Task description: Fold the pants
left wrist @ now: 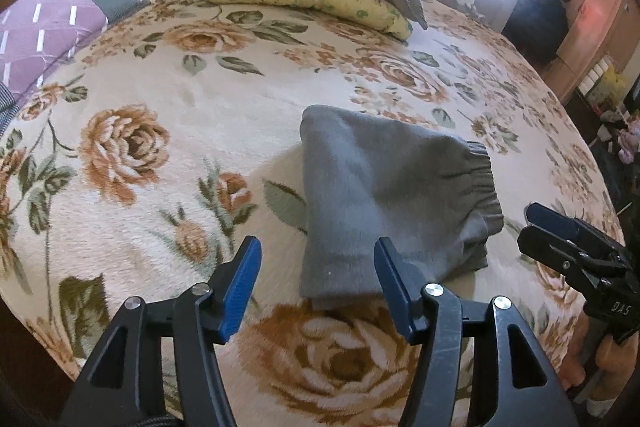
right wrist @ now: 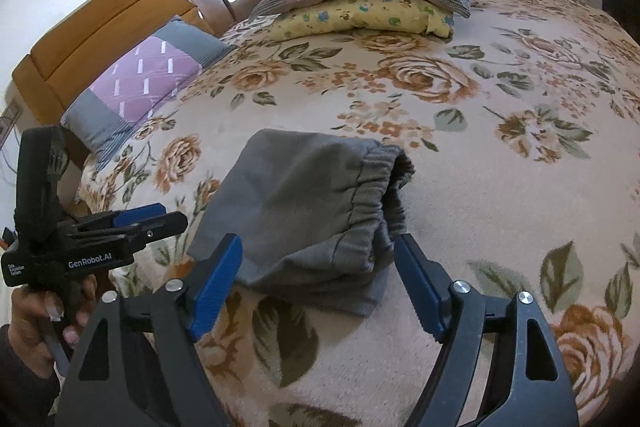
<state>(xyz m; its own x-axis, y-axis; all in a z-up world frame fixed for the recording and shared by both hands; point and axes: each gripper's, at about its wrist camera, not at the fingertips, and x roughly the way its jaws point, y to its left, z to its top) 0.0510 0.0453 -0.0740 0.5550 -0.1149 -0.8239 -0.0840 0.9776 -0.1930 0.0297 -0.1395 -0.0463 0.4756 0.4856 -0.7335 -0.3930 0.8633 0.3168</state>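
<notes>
1. Grey fleece pants [left wrist: 384,195] lie on the bed [left wrist: 168,99], already folded into a compact bundle, with the elastic waistband [right wrist: 368,195] turned toward the right side and layers stacked beneath it.
2. The left hand-held gripper [left wrist: 318,287] hangs just short of the bundle's near edge, its jaws spread wide and holding nothing.
3. The right hand-held gripper [right wrist: 320,275] is likewise wide open and empty, and its blue pads frame the bundle's near corner without touching it, as far as I can tell.
4. The folding looks close to done; what remains is probably a last tidy-up or leaving the bundle be.
5. To do that well, I would press down on the top layer rather than pinch it, since soft fleece drags and lifts easily and the stack could slide open.
6. The lower layers jut out at the near right corner; nudging them under the top panel would square the shape.
7. No containers are in view. Beyond the pants, the bed carries only a purple pillow [right wrist: 148,83] by the wooden headboard [right wrist: 120,7] and a yellow cushion [right wrist: 360,15] with another pillow on top.
</notes>
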